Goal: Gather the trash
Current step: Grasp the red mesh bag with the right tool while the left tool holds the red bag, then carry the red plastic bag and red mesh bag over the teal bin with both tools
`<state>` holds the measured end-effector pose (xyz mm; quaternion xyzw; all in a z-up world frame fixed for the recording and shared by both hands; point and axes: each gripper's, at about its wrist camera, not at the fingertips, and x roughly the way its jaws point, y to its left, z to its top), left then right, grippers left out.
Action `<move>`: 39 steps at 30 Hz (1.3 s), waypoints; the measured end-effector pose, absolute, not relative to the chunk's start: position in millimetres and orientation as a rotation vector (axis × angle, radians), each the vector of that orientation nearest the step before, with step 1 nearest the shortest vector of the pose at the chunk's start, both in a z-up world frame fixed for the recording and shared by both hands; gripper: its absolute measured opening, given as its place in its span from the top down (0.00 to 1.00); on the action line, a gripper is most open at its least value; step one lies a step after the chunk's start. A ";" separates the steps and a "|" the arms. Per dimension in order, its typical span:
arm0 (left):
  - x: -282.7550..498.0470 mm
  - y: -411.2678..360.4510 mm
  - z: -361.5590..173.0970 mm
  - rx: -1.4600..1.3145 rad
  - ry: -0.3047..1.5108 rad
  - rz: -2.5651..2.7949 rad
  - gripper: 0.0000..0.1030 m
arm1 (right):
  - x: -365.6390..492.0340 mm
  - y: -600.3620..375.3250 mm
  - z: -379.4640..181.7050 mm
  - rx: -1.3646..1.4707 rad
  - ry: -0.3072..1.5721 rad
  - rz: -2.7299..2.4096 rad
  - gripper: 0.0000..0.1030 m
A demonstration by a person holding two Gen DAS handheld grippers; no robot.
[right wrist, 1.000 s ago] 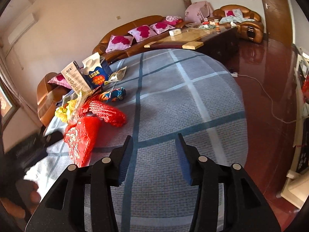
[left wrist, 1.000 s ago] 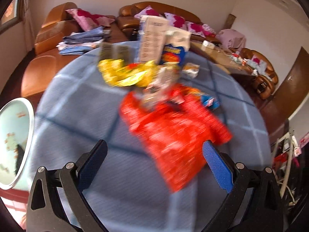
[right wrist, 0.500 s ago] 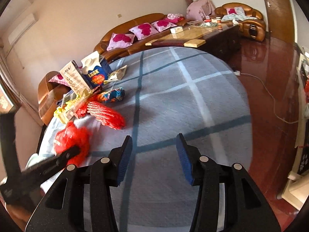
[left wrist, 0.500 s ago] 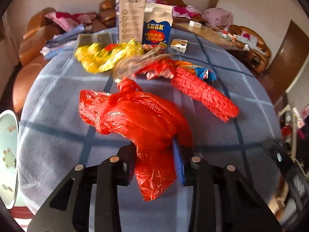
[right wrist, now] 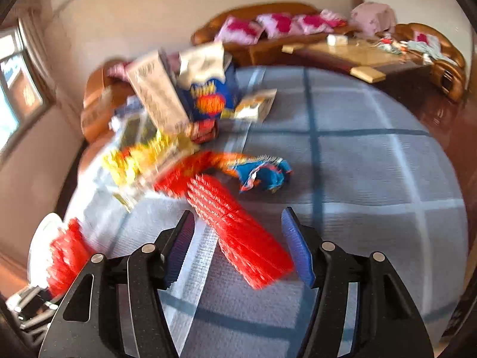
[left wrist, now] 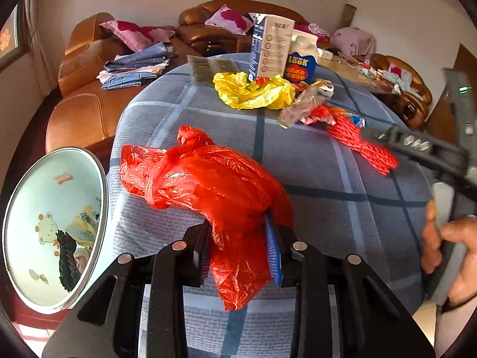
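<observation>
A crumpled red plastic bag (left wrist: 208,185) lies on the blue checked tablecloth (left wrist: 328,197). My left gripper (left wrist: 238,232) is closing, and both pads press on the bag's near end. A red mesh net (right wrist: 214,197) lies further right on the table. My right gripper (right wrist: 238,217) straddles the net's near end with its jaws opening and the pads clear of it. In the left wrist view the right gripper (left wrist: 384,137) reaches in from the right, held by a hand (left wrist: 453,247). A round mint bin (left wrist: 103,191) with trash inside stands just off the table's left edge.
At the table's far side lie a yellow bag (left wrist: 256,92), a clear wrapper (left wrist: 301,106), a grey carton (left wrist: 271,47), a blue carton (left wrist: 301,62) and a blue-orange snack wrapper (right wrist: 262,173). Brown sofas (left wrist: 77,113) stand beyond the table.
My left gripper went from wide open to closed on the red bag's end. My right gripper swung left across the table to the red mesh net, and its jaws widened.
</observation>
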<state>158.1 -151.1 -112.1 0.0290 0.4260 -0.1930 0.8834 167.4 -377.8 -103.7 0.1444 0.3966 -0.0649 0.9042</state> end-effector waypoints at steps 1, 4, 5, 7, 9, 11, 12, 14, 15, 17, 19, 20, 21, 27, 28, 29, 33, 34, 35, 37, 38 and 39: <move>159.1 -150.1 -112.0 0.061 0.883 -0.402 0.70 | 172.5 -376.5 -109.5 0.291 0.854 -0.140 0.49; 159.9 -146.6 -111.9 0.037 0.881 -0.417 0.70 | 170.3 -371.2 -116.8 0.260 0.882 -0.142 0.75; 159.5 -145.5 -110.8 0.030 0.879 -0.423 0.70 | 164.7 -368.8 -115.5 0.255 0.871 -0.147 0.78; 156.6 -143.7 -110.2 0.025 0.874 -0.430 0.70 | 153.5 -365.8 -112.3 0.274 0.857 -0.139 0.78; 154.2 -141.4 -107.9 0.010 0.870 -0.437 0.70 | 137.4 -359.7 -108.2 0.291 0.835 -0.133 0.79; 151.8 -140.0 -105.4 0.007 0.861 -0.437 0.70 | 119.6 -352.9 -104.6 0.316 0.814 -0.132 0.79; 150.1 -138.7 -103.7 0.010 0.855 -0.434 0.70 | 112.8 -350.3 -102.9 0.329 0.806 -0.135 0.79; 146.6 -136.0 -100.6 0.020 0.844 -0.422 0.70 | 98.7 -343.7 -100.7 0.359 0.790 -0.138 0.78; 144.9 -135.1 -99.2 0.025 0.838 -0.417 0.70 | 92.0 -340.6 -100.7 0.372 0.784 -0.139 0.78; 140.6 -132.4 -96.6 0.029 0.829 -0.412 0.70 | 82.7 -332.4 -99.0 0.380 0.778 -0.142 0.78; 136.3 -130.1 -94.0 0.028 0.822 -0.412 0.70 | 77.3 -326.6 -97.9 0.378 0.772 -0.145 0.78; 132.9 -128.3 -92.0 0.028 0.816 -0.412 0.70 | 73.9 -322.7 -97.3 0.376 0.770 -0.146 0.78; 131.0 -126.6 -90.6 0.027 0.812 -0.412 0.70 | 71.5 -320.4 -96.8 0.377 0.768 -0.145 0.78; 118.2 -117.5 -83.3 0.031 0.792 -0.404 0.70 | 58.6 -309.9 -90.2 0.383 0.756 -0.141 0.78; 116.6 -116.9 -82.1 0.033 0.789 -0.402 0.70 | 56.9 -308.4 -89.6 0.380 0.754 -0.140 0.78; 114.9 -115.5 -80.8 0.035 0.784 -0.399 0.70 | 54.8 -306.3 -88.0 0.376 0.750 -0.138 0.78; 108.3 -111.1 -75.6 0.035 0.768 -0.394 0.70 | 49.9 -297.9 -83.3 0.367 0.741 -0.129 0.78; 107.2 -111.0 -74.7 0.035 0.767 -0.394 0.70 | 49.1 -295.8 -82.1 0.366 0.737 -0.128 0.78; 105.0 -110.4 -73.8 0.036 0.766 -0.396 0.70 | 48.1 -294.3 -81.4 0.366 0.736 -0.126 0.78; 101.7 -109.2 -73.2 0.037 0.766 -0.398 0.70 | 46.5 -291.2 -80.5 0.365 0.735 -0.121 0.78; 100.1 -108.5 -73.2 0.038 0.767 -0.397 0.70 | 45.4 -289.9 -80.5 0.365 0.736 -0.120 0.78; 99.7 -107.8 -73.0 0.038 0.767 -0.396 0.70 | 44.6 -288.9 -80.7 0.367 0.737 -0.119 0.78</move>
